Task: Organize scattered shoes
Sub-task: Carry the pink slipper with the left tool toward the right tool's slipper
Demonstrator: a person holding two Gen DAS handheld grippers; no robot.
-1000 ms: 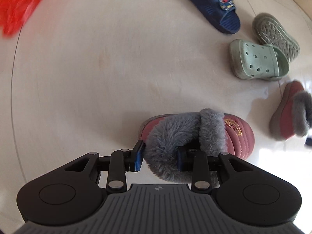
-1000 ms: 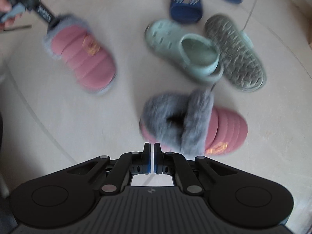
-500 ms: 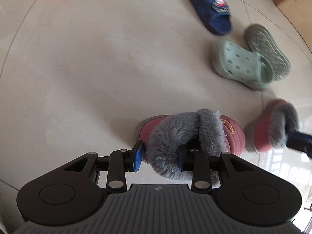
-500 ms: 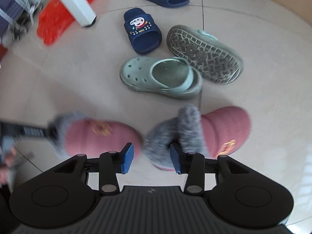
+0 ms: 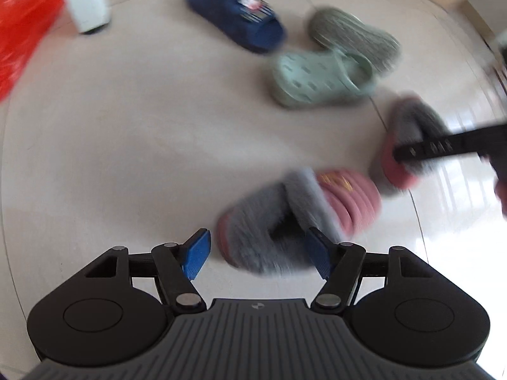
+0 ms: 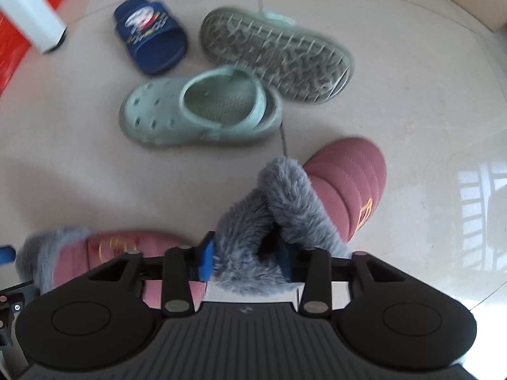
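Two pink slippers with grey fur lining lie on the tiled floor. In the left wrist view my left gripper point(image 5: 258, 253) is open, its blue pads either side of the heel of one pink slipper point(image 5: 336, 199) that rests on the floor. The other pink slipper point(image 5: 399, 145) lies to its right with my right gripper's fingers point(image 5: 443, 147) on it. In the right wrist view my right gripper point(image 6: 245, 261) is shut on the grey fur collar of that slipper point(image 6: 345, 180). The first slipper point(image 6: 126, 247) lies at the lower left.
A mint green clog point(image 6: 196, 107) lies upright beside its overturned mate point(image 6: 275, 50). Two navy slides point(image 6: 149, 34) lie further off. A white furniture leg point(image 6: 28, 15) and a red plastic bag point(image 5: 22, 28) stand at the far left.
My left gripper has opened and let go of its pink slipper, which now lies on the floor. My right gripper has closed on the fur collar of the other slipper.
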